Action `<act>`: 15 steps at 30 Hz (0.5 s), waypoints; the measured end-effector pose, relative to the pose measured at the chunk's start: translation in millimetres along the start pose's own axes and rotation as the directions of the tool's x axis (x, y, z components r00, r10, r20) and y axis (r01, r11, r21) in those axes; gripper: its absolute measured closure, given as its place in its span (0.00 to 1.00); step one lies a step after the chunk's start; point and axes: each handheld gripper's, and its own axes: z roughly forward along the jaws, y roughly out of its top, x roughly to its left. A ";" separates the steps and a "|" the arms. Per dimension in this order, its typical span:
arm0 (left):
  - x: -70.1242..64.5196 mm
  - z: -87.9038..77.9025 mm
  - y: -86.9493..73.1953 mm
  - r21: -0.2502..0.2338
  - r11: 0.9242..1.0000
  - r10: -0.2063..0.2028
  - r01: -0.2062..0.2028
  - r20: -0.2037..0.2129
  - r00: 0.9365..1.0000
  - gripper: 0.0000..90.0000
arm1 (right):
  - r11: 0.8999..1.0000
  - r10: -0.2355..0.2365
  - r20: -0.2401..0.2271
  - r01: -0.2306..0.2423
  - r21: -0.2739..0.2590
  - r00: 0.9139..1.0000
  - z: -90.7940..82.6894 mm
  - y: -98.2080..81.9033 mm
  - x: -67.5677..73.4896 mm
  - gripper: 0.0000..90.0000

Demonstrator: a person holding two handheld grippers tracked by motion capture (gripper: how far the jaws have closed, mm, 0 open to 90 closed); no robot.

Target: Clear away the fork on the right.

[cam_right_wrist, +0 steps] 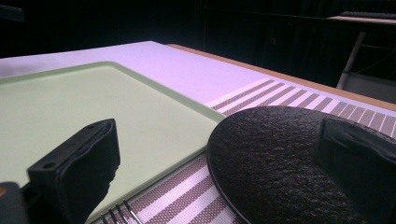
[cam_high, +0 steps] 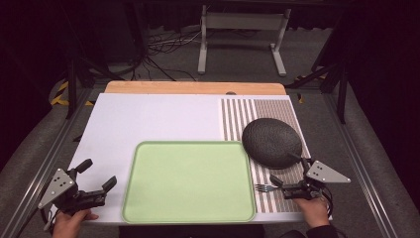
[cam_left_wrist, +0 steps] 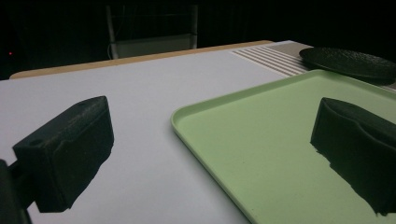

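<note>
A light green tray (cam_high: 188, 181) lies empty at the front middle of the white table. To its right, a dark textured plate (cam_high: 271, 142) rests on a striped placemat (cam_high: 237, 116), and a metal fork (cam_high: 265, 188) lies on the mat in front of the plate. My right gripper (cam_high: 287, 170) is open beside the fork's handle, its jaws spanning the plate's near rim (cam_right_wrist: 271, 163) and the tray's edge (cam_right_wrist: 70, 102); the fork's tines (cam_right_wrist: 119, 214) show by the left jaw. My left gripper (cam_high: 97, 174) is open at the tray's left edge (cam_left_wrist: 261, 140), holding nothing.
A bare wooden strip (cam_high: 195, 88) runs along the table's far edge. Beyond it, a white metal stand (cam_high: 242, 22) and loose cables (cam_high: 158, 47) sit on the floor. Metal rails (cam_high: 44, 153) border the table on both sides.
</note>
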 end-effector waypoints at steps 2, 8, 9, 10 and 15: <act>0.0 0.0 0.1 -0.001 1.000 0.000 0.000 0.001 1.000 0.00 | 1.000 0.001 0.000 -0.001 -0.001 1.000 -0.2 -0.1 -0.3 0.01; -0.2 0.0 0.0 -0.006 1.000 0.001 -0.001 0.003 1.000 0.00 | 1.000 0.008 -0.001 -0.008 0.001 1.000 -0.4 -0.6 -0.7 0.01; -0.1 -0.2 -0.1 -0.005 1.000 0.003 -0.003 0.005 1.000 0.00 | 1.000 0.008 -0.003 -0.008 0.001 1.000 -0.5 -0.6 -1.0 0.01; -0.1 -0.4 0.0 -0.005 1.000 0.002 -0.002 0.004 1.000 0.00 | 1.000 0.008 -0.003 -0.008 0.001 1.000 -0.5 -0.6 -1.0 0.01; 0.0 -0.5 -0.1 -0.009 1.000 0.002 -0.002 0.004 1.000 0.00 | 1.000 0.010 -0.002 -0.010 0.005 1.000 -0.8 -0.4 -0.7 0.01</act>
